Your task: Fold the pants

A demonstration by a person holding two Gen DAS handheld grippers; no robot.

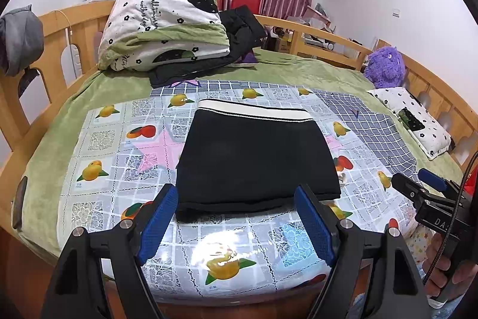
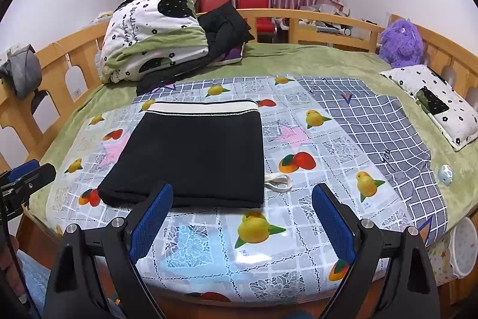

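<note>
Black pants (image 1: 257,160) lie folded on plastic sheet (image 1: 125,139); both hand-held grippers (image 1: 236,217) (image 2: 242,217) gape, empty.

I count one folded pair of black pants (image 1: 254,157) just ahead of my two grippers, left (image 1: 236,226) and right (image 2: 242,226). Farther beyond them: one rolled quilt (image 1: 161,23), one purple plush toy (image 2: 401,39), one small pillow (image 2: 433,103), and two red chairs (image 2: 254,5).
</note>
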